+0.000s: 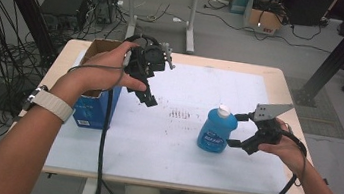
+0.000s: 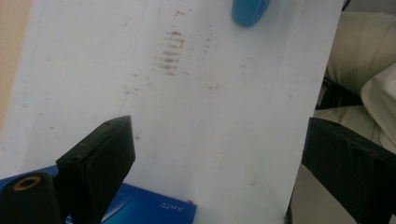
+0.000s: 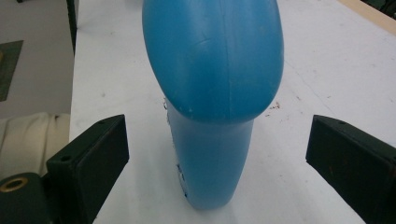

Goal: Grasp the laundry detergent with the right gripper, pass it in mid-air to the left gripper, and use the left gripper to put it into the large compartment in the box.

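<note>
At centre left a blue box [image 1: 95,109] is seen beside the raised left gripper [image 1: 148,98], jaws apart and empty; right of centre the upright blue bottle [image 1: 217,129] is flanked, untouched, by the spread right gripper [image 1: 237,131]; the white mat [image 1: 164,141] lies beneath.

the blue bottle [image 1: 217,129] has a label on its front, but the lettering is too blurred to read. the blue box [image 2: 154,207] carries small pale print, also too small to make out.
</note>
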The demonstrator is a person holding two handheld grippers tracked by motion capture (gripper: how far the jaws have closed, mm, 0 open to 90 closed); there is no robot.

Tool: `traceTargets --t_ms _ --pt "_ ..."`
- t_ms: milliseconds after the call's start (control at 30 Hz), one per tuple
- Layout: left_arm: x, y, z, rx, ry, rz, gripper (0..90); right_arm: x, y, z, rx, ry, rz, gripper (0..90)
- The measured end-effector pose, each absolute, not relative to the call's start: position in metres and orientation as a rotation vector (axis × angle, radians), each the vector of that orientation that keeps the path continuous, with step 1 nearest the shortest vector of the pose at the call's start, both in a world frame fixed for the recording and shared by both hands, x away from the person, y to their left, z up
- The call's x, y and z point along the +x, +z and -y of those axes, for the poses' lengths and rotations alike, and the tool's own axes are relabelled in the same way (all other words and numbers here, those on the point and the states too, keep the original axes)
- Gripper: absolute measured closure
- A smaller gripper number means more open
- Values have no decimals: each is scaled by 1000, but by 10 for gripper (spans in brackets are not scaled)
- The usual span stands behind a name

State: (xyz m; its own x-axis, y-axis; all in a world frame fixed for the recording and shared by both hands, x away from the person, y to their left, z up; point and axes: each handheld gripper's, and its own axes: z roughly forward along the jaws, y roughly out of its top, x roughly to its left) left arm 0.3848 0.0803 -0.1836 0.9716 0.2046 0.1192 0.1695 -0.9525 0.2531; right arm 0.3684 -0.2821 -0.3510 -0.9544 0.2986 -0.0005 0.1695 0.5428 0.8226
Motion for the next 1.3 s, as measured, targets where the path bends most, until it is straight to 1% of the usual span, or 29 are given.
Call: traceTargets --t_ms 67,1300 --pt "385 -184 -80 2877 210 -279 98 366 -351 282 460 1401 -2620 58" --pt "385 -183 -81 2872 218 -282 98 365 -352 283 461 1416 -2599 62"
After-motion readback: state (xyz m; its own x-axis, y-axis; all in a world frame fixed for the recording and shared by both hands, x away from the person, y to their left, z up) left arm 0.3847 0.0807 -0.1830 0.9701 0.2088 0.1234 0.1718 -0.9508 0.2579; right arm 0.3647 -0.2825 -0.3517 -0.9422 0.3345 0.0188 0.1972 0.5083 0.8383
